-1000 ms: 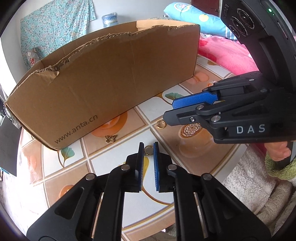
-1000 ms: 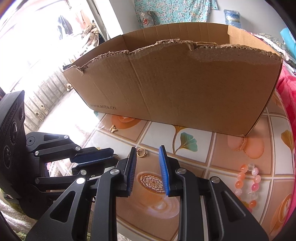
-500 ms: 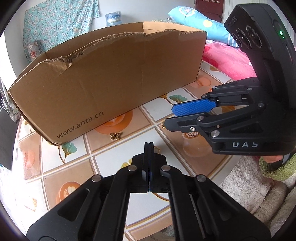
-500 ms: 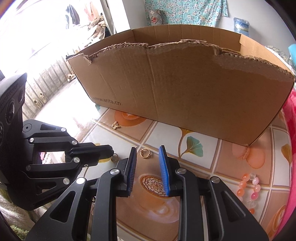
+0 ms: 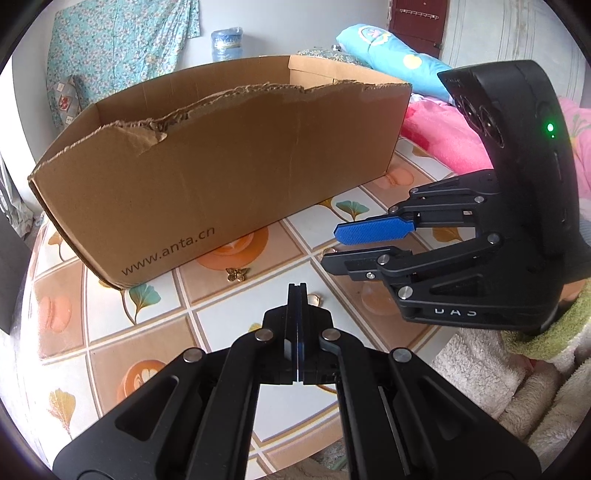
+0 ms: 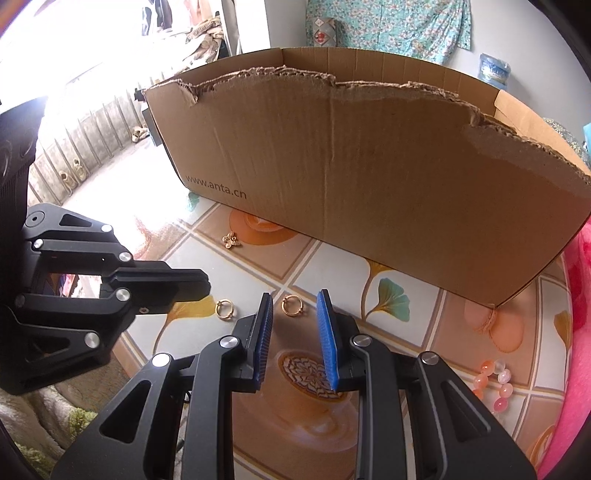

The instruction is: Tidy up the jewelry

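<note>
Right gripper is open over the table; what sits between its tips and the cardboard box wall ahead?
In the right wrist view, one gold ring lies on the tablecloth just beyond the right gripper tips. Past it, only bare cloth up to the cardboard box.

Home bedroom: patterned tablecloth point(image 5: 229, 332) under the jaws; pink bedding point(image 5: 443, 136), blue pillow point(image 5: 391, 62), floral cloth point(image 5: 118, 48) and water jug point(image 5: 227, 44) beyond them.

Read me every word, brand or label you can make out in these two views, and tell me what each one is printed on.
"www.anta.cn": on the front wall of the cardboard box, also legible in the right wrist view.
Pale raised lettering on the right gripper body: appears upside down, not reliably readable.
Label on the blue water jug: too blurred to read.
Patch on the floral cloth: too small to read.
</note>
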A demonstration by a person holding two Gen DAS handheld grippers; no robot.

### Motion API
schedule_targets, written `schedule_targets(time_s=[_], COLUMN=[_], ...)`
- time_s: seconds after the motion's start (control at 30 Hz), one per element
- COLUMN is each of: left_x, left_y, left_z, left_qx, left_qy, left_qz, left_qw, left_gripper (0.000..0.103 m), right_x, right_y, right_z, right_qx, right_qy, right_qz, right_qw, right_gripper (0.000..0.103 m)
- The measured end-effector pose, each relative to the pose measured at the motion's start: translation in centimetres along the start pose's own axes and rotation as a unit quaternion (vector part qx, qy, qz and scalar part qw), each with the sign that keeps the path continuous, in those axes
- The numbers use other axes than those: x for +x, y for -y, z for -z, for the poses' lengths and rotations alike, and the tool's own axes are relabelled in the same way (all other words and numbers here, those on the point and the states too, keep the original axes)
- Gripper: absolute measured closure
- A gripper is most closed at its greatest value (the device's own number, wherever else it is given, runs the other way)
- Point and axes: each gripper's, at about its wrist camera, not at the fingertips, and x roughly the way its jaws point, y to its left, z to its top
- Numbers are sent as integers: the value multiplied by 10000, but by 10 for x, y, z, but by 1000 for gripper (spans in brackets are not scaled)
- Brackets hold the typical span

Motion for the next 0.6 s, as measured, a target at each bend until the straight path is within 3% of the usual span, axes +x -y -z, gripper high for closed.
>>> schedule_targets(time_s=[0.23,0.3,0.37,0.43,0.6], left_x=[-8,-7,-6,-5,3], left_y=[-2,-1,2,5,10], left_z=[4,4,4,4,1], left_qx=[60,64,72,88,66], left_qy=[34,6,-13,-22,-104], left_qz=[143,180,190,197,98], left_qw=[9999,9998,9998,9998,9999], left_gripper=[103,99,85,79,79], right_x=[5,6,6,5,2], right_y=[1,2,4,7,16], right_z=[-4,-3,-3,-3,0], right_qx=[-196,-188,-120,-29,192], right_qy=[-75,-62,-46,-26,15], right_qz=[-136,-148,-162,-177,-261], right_qw=[9997,9997,9998,9998,9995], right_gripper=[92,92,92,92,97])
